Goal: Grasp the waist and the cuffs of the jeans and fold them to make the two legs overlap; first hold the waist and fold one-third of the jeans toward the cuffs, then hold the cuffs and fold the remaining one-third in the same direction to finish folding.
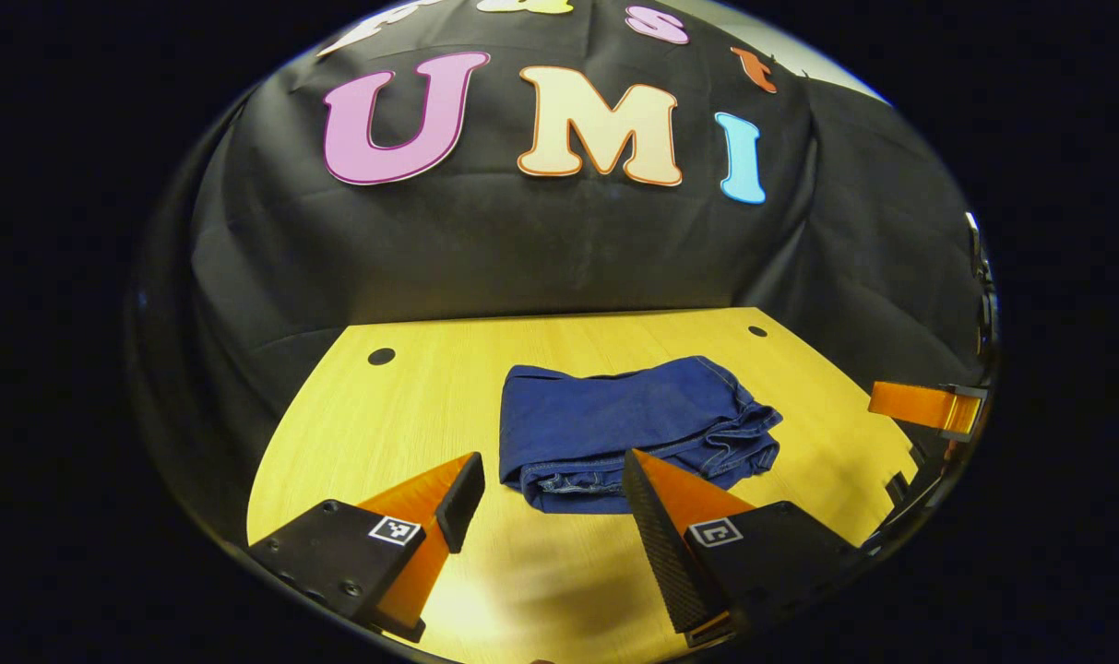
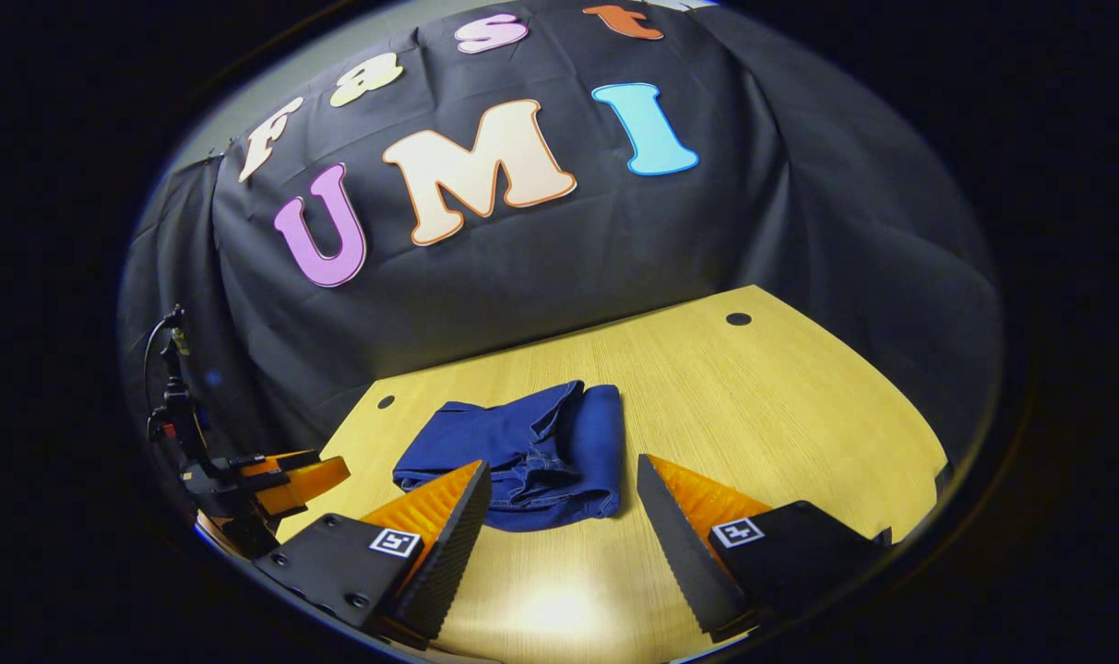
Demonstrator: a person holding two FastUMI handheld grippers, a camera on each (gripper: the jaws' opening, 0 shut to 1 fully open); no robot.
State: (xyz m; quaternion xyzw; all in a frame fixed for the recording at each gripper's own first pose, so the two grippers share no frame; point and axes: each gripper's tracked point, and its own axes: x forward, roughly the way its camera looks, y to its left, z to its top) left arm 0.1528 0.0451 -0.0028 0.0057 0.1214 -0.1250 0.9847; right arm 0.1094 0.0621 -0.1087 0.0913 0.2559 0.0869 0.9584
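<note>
Table [image 1: 411,406]: pale wood grain, two small dark holes near its far corners, black cloth wall behind and around it. Jeans [image 1: 628,429]: folded into a compact bundle, lying mid-table. Your left gripper [image 1: 550,489] was released, fingers spread just short of the jeans, touching nothing. Your right gripper [image 2: 564,493] was likewise released, empty, near the bundle's edge.

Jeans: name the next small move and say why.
Probably just draw both grippers back and stop. The jeans already lie as a compact folded bundle on the table, layers stacked, no leg or waist spread out. The left gripper and right gripper are both open, short of the cloth and holding nothing. At most, the rumpled edge could be patted flat.
</note>
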